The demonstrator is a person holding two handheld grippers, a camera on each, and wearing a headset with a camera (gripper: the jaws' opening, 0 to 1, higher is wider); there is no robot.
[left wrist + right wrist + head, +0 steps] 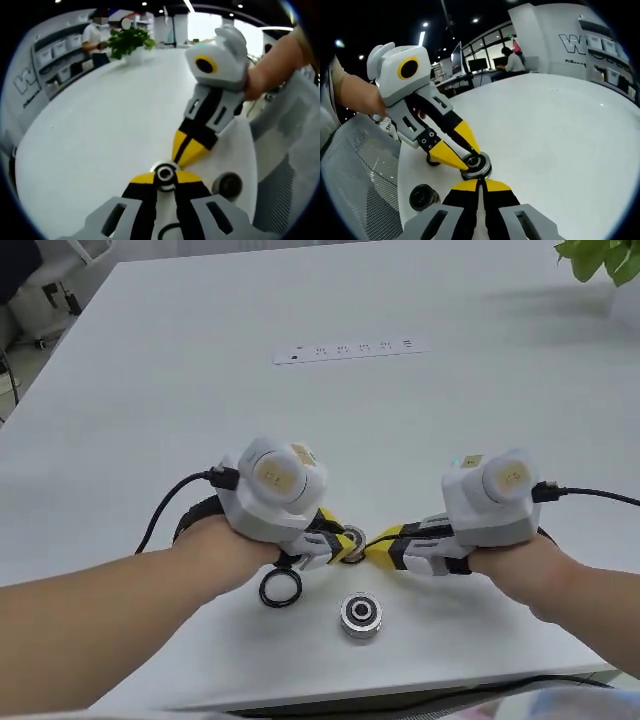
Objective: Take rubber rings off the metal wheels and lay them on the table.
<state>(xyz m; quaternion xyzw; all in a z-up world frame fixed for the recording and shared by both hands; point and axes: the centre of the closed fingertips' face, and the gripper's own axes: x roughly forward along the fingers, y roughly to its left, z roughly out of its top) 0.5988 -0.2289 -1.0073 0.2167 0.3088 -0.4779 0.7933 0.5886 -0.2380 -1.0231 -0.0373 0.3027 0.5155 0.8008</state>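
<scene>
Head view: my left gripper (338,546) and right gripper (378,552) meet tip to tip near the front edge of the white tabletop (200,390), with a small metal wheel (353,538) between them. A loose rubber ring (281,587) lies flat just beside the left gripper, on my side of it. A second wheel (361,614) lies flat near it, touching neither gripper. Farther back sit a power strip (350,348) and, at the far right corner, the leaves of a plant (600,260).

Left gripper view: my own jaws pinch the metal wheel across its sides, hub toward the camera. The right gripper comes in from the upper right, yellow tips pointing at the wheel. The second wheel lies to the right of my jaws. Here the plant shows whole, in a white pot.

Right gripper view: my jaws are pressed together, tips at the held wheel's near rim. I cannot tell whether any rubber is caught between them. The held wheel's rim looks dark here, a detail too small in the head view. A mesh chair (350,170) stands at the left.
</scene>
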